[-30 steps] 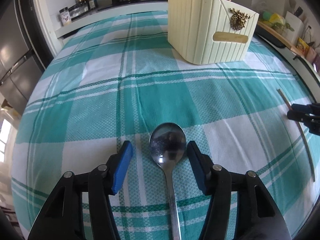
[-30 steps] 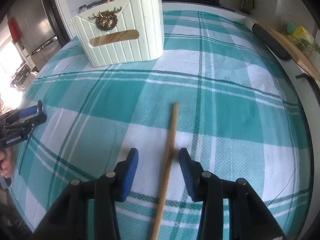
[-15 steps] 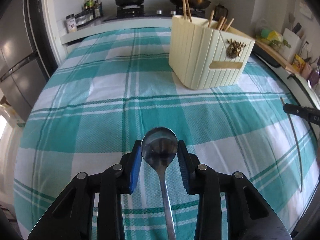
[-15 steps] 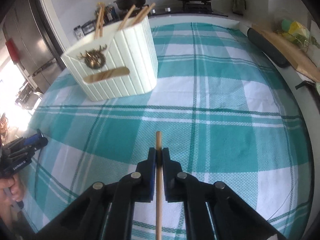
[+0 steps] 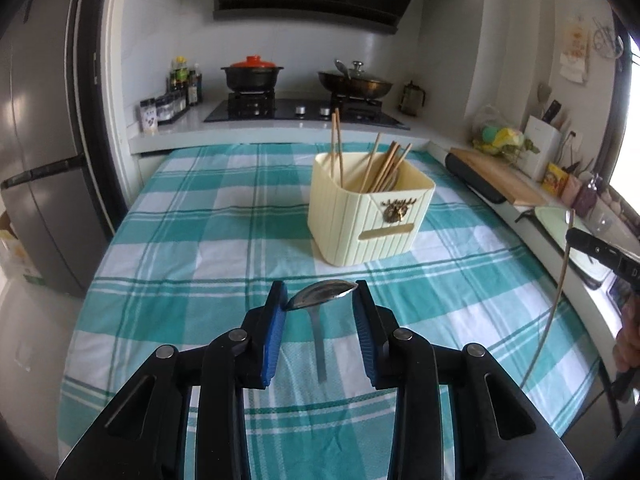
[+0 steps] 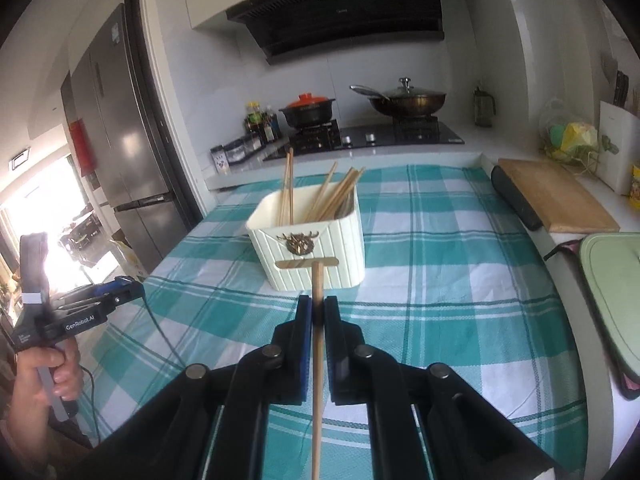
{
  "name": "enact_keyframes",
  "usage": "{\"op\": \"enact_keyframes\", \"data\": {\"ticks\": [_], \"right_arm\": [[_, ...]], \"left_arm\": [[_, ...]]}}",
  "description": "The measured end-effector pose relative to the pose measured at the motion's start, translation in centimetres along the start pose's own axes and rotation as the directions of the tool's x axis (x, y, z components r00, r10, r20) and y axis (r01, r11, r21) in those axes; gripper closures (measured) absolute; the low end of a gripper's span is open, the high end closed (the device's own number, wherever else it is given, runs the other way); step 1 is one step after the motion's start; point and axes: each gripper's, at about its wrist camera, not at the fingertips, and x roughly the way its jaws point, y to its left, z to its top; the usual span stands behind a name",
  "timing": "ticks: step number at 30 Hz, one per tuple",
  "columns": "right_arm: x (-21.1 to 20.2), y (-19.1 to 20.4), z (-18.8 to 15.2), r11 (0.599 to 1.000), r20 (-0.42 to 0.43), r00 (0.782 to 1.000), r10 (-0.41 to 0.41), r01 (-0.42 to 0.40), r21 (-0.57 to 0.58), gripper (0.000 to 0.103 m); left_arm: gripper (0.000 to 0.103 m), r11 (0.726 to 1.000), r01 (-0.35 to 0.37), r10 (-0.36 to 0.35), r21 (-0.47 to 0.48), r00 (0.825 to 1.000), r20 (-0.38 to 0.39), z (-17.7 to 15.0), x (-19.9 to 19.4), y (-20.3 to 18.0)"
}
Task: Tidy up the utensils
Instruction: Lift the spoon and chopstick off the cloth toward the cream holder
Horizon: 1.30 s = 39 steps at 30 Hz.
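1. A wooden chopstick (image 6: 317, 344) is clamped between the blue pads of the right gripper (image 6: 317, 316), above the teal checked tablecloth (image 6: 460, 288).
2. Its tip is seen in front of the cream utensil holder (image 6: 316, 244), in which more chopsticks stand.
3. At the left edge, the left gripper (image 6: 100, 300) is held in a hand (image 6: 44, 376); its fingers cannot be made out.

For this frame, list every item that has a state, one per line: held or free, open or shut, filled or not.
left gripper: shut on the spoon
spoon: held by its bowl, lifted off the cloth
right gripper: shut on the chopstick
chopstick: held, lifted
utensil holder: upright, already holding chopsticks
wok: lidded, on the stove
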Motion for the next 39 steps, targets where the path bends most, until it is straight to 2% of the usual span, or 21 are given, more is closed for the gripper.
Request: {"op": "enact_keyframes", "data": {"ticks": [1,4,9,15,18,20,23,26,28,31,33,34,37,38,39], "right_arm": [[-0.6,0.3,0.1,1.0,0.02,1.0,-0.002,0.002,-0.007,0.097],[-2.0,1.1,0.3,1.0,0.067,0.998,-0.004,0.005,-0.024,0.097],[-3.4,1.8,0.8,0.999,0.113,0.994,-0.001,0.005,-0.041,0.097],[-5.0,1.5,1.1,0.999,0.145,0.989,-0.004,0.008,-0.033,0.097],[-5.6,1.3,1.0,1.0,0.148,0.989,-0.001,0.005,-0.028,0.097],[-5.8,1.0,1.0,1.0,0.147,0.989,-0.001,0.004,-0.022,0.097],[-5.9,0.6,0.9,1.0,0.144,0.99,-0.005,0.007,-0.018,0.097],[-5.9,0.0,0.7,1.0,0.136,0.991,-0.01,0.011,-0.006,0.097],[-5.8,-0.6,0.3,1.0,0.124,0.992,-0.012,0.011,0.008,0.097],[-6.0,-1.7,-0.4,0.999,0.107,0.994,-0.023,0.02,0.034,0.097],[-6.2,-2.4,-0.9,0.998,0.099,0.994,-0.035,0.03,0.05,0.097],[-6.3,-2.6,-1.1,0.998,0.095,0.995,-0.038,0.032,0.056,0.097],[-6.6,-3.6,-2.0,0.996,0.079,0.996,-0.051,0.045,0.077,0.097],[-6.7,-3.9,-2.2,0.995,0.075,0.996,-0.053,0.047,0.083,0.097],[-6.8,-4.2,-2.5,0.995,0.069,0.996,-0.056,0.05,0.091,0.097]], "left_arm": [[0.099,1.0,-0.003,0.003,0.002,1.0,0.001,0.2,-0.3,-0.2],[0.101,0.999,0.046,-0.046,-0.018,0.999,0.002,0.9,-1.0,-0.4],[0.101,0.999,0.034,-0.033,-0.025,0.999,0.009,1.3,-0.8,-0.3],[0.099,1.0,0.006,-0.007,-0.017,0.999,-0.047,0.1,1.2,0.2],[0.074,1.0,0.029,-0.028,0.006,0.995,-0.096,-0.7,2.7,-0.1],[0.043,0.998,0.044,-0.04,0.036,0.992,-0.121,-1.1,3.9,-0.9],[0.032,0.985,0.11,-0.085,0.136,0.98,-0.178,-1.2,6.1,-3.3],[0.028,0.938,0.198,-0.131,0.283,0.962,-0.241,-1.3,8.9,-7.0],[0.026,0.874,0.254,-0.144,0.415,0.95,-0.276,-1.8,10.4,-9.9],[0.023,0.757,0.317,-0.135,0.572,0.932,-0.337,-3.3,12.7,-13.6],[0.023,0.716,0.355,-0.141,0.602,0.917,-0.372,-4.1,13.8,-14.9],[0.023,0.699,0.39,-0.16,0.599,0.902,-0.401,-4.4,14.3,-15.4],[0.023,0.64,0.521,-0.269,0.565,0.841,-0.47,-5.1,14.2,-16.3],[0.023,0.623,0.539,-0.28,0.567,0.83,-0.482,-5.2,14.2,-16.7],[0.023,0.609,0.54,-0.275,0.581,0.831,-0.484,-5.4,14.2,-17.0]]}}
